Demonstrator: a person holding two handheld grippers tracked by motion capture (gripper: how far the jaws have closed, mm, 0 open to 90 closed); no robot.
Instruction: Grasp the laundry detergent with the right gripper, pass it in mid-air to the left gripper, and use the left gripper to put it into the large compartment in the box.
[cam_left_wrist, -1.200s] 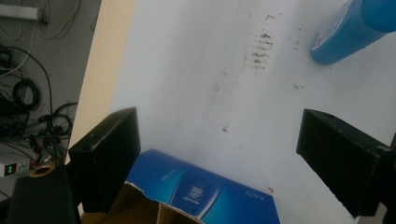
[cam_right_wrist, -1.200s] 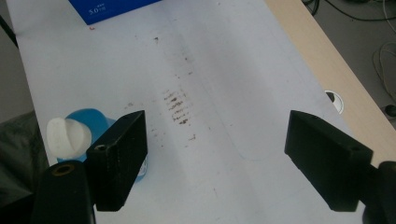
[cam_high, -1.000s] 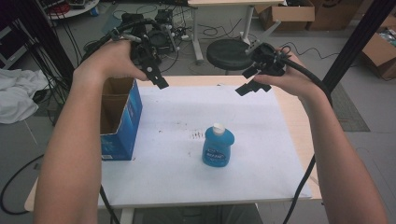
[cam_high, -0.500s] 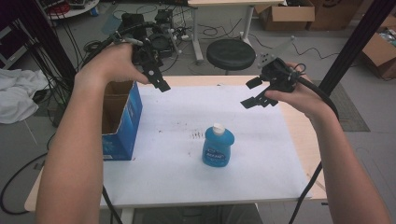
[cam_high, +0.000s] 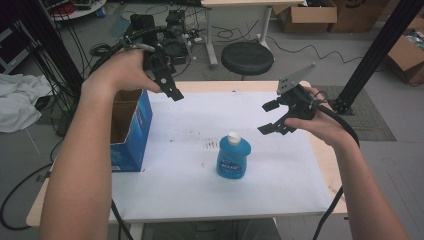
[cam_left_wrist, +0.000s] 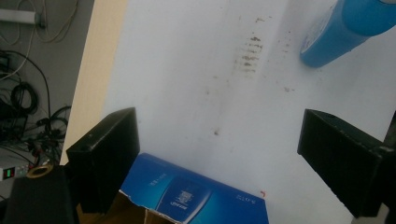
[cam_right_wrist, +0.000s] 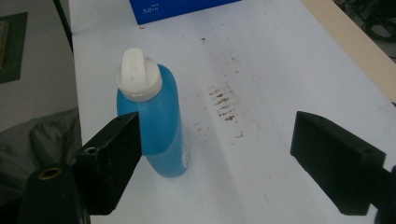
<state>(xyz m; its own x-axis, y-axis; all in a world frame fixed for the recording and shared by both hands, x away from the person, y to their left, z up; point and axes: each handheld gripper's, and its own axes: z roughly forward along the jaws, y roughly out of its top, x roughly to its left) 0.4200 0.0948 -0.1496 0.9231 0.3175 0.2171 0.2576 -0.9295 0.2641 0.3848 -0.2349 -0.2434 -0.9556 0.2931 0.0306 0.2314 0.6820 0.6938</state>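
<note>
A blue bottle (cam_high: 233, 157) with a white cap (cam_right_wrist: 138, 73) stands upright near the middle of the white worktop (cam_high: 190, 185). The right tool (cam_high: 272, 117) hovers just to its right, jaws wide and just opening further, nothing between them. The left tool (cam_high: 172, 92) is held released above the open blue box (cam_high: 131, 137) at the worktop's left edge, well apart from the bottle
</note>
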